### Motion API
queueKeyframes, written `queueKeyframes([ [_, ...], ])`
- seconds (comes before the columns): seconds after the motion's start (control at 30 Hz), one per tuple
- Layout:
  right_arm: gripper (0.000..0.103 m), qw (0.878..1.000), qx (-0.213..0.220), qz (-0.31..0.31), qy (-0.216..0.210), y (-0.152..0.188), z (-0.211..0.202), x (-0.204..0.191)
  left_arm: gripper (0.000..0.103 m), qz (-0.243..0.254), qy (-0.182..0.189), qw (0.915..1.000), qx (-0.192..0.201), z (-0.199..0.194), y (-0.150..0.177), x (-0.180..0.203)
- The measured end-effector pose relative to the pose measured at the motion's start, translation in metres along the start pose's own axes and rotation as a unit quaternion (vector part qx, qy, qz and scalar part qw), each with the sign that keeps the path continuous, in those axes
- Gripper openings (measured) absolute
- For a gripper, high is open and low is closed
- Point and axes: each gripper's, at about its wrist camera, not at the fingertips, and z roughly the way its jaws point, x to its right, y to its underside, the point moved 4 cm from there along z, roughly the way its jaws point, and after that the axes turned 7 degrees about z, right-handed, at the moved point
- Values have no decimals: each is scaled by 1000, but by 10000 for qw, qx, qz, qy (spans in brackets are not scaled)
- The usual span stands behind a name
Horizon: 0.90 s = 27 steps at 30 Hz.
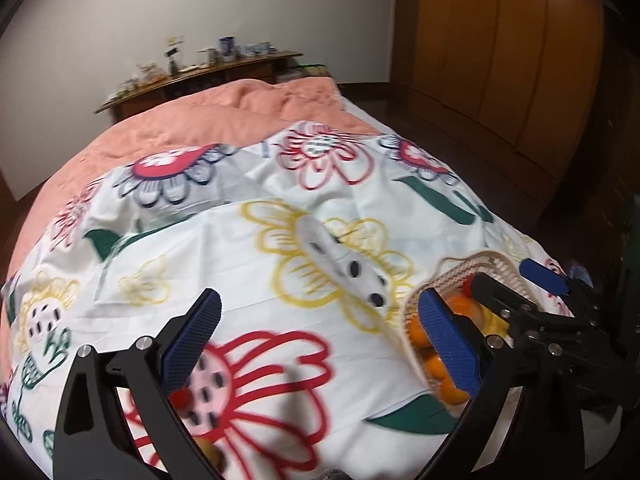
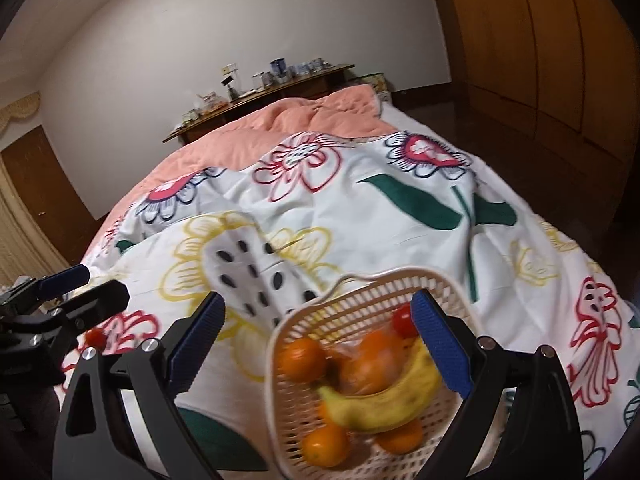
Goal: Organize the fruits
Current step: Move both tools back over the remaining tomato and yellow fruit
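Note:
A cream plastic basket (image 2: 400,276) sits on the flowered bedsheet (image 2: 360,220), directly below my right gripper (image 2: 320,340). That gripper stands open above it, with nothing between its blue pads. Inside the basket lie a banana (image 2: 384,404), several oranges (image 2: 302,360) and a small red tomato (image 2: 404,322). In the left wrist view the basket (image 1: 480,260) is at the right, partly hidden behind one finger. My left gripper (image 1: 320,340) is open over bare sheet. A loose red tomato (image 1: 182,398) and a blurred orange-brown fruit (image 1: 208,450) lie near its left finger.
A pink quilt (image 1: 208,120) covers the far half of the bed. Behind it stands a wooden shelf (image 1: 200,76) with cups and small items. Wooden wardrobe doors (image 2: 560,60) line the right wall, with dark floor (image 2: 500,132) beside the bed.

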Motion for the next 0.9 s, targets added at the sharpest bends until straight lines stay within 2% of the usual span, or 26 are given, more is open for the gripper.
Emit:
queueKeyframes([
  [0.23, 93, 9961, -337, -485, -655, 15, -8, -51, 100, -603, -242, 9979, 19, -18, 14, -54],
  [0.33, 93, 9902, -570, -878, -921, 29, -11, -80, 100, -856, -339, 9958, -5, -23, 22, -77],
  [0.43, 93, 9848, -686, -1234, -1015, 39, -15, -100, 100, -1066, -396, 9935, -15, -28, 31, -97],
  [0.53, 93, 9770, -893, -1528, -1187, 49, -19, -119, 100, -1120, -479, 9926, 4, -32, 38, -107],
  [0.63, 93, 9648, -1224, -1882, -1366, 60, -18, -136, 100, -1110, -571, 9922, -31, -34, 45, -116],
  [0.73, 93, 9463, -1610, -2367, -1501, 75, -15, -156, 100, -1129, -673, 9913, -67, -36, 54, -125],
  [0.83, 93, 9280, -2063, -2581, -1721, 89, -10, -171, 100, -1194, -688, 9904, -82, -37, 59, -132],
  [0.9, 93, 9209, -2239, -2692, -1711, 96, -6, -174, 100, -1248, -686, 9898, -99, -37, 64, -137],
])
